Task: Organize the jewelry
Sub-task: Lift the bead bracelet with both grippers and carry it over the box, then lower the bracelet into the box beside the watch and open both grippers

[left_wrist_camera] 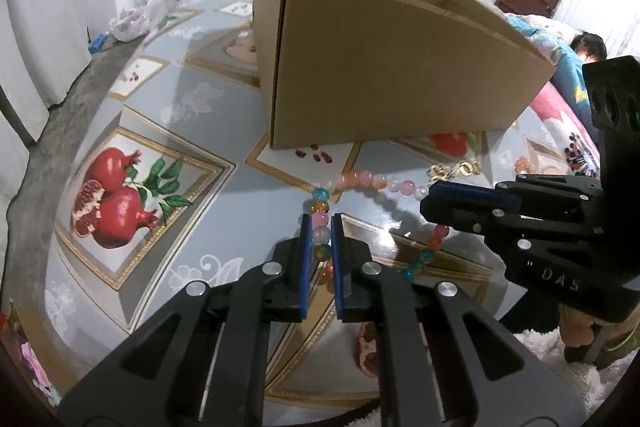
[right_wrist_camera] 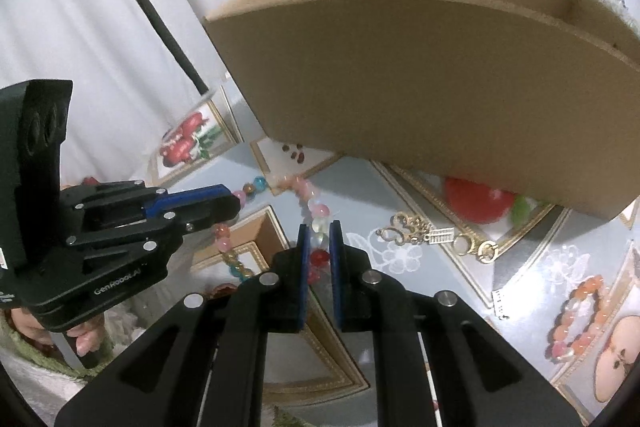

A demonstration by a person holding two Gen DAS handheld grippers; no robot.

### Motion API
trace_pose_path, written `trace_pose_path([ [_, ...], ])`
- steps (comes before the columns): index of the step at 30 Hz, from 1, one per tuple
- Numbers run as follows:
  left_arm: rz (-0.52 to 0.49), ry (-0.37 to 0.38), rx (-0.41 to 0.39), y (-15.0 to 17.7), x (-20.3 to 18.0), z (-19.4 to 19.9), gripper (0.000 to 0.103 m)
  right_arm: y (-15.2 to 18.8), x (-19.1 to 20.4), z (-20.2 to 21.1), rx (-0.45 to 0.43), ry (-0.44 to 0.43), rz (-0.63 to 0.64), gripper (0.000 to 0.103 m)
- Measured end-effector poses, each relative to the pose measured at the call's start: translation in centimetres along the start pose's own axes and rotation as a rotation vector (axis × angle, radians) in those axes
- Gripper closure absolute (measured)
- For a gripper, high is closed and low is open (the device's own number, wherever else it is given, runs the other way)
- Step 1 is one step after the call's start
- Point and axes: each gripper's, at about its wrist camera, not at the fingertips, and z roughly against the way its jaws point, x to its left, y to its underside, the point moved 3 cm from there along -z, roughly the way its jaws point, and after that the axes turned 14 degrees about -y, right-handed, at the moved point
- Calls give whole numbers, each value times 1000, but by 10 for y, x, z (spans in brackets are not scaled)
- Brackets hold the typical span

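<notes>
Both grippers clamp the same bead necklace [left_wrist_camera: 362, 183], which hangs between them just above the table [left_wrist_camera: 208, 131] near its front edge, in front of the open cardboard box [left_wrist_camera: 384, 67]. The left gripper [left_wrist_camera: 320, 227] has its blue pads pressed on a run of pink and amber beads; the right gripper [right_wrist_camera: 319, 233] is closed on pale and red beads further along the strand. The step in hand looks like carrying the necklace to the box. To do it well, both hands should rise together and keep their spacing, so the strand neither pulls taut nor sags and catches the box's near wall, and the grips should loosen only once the beads are over the opening. A round bead can roll out of flat pads, so a slow lift seems wise. The left wrist view shows the loop's arc between the two grippers. Only the right wrist view shows clearly the gold charm chain [right_wrist_camera: 436, 237] lying near the box and an orange bead bracelet [right_wrist_camera: 580, 323] toward the table's right edge, both not yet sorted, plus the fingers [right_wrist_camera: 82, 341] gripping the left tool.
</notes>
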Motion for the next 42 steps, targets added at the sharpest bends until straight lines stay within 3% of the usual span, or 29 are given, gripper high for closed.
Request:
trace_pose_path([
  [12,-7,43,-174,-33,-8,60,95,-25,21,56,-135,13,86,93],
  [20,-46,102,-376,-100,-14,114,95,-77,38,113,-278,-12,178,93],
  [24,-82,95,-427,-138,-21,113,95,-115,28,121,-297,-19,204,93],
  [29,-106,67,-354,-174,-24,70,95,-163,-10,83,-177,-88,103,93],
  [33,-115,52,-230,-190,-23,22,95,-187,-42,39,-31,-133,-13,93],
  [37,-146,16,-124,-186,-20,-14,95,-193,-69,-2,88,-138,-99,93],
  [42,-188,-30,-60,-180,-18,-35,94,-189,-84,-31,185,-112,-144,93],
])
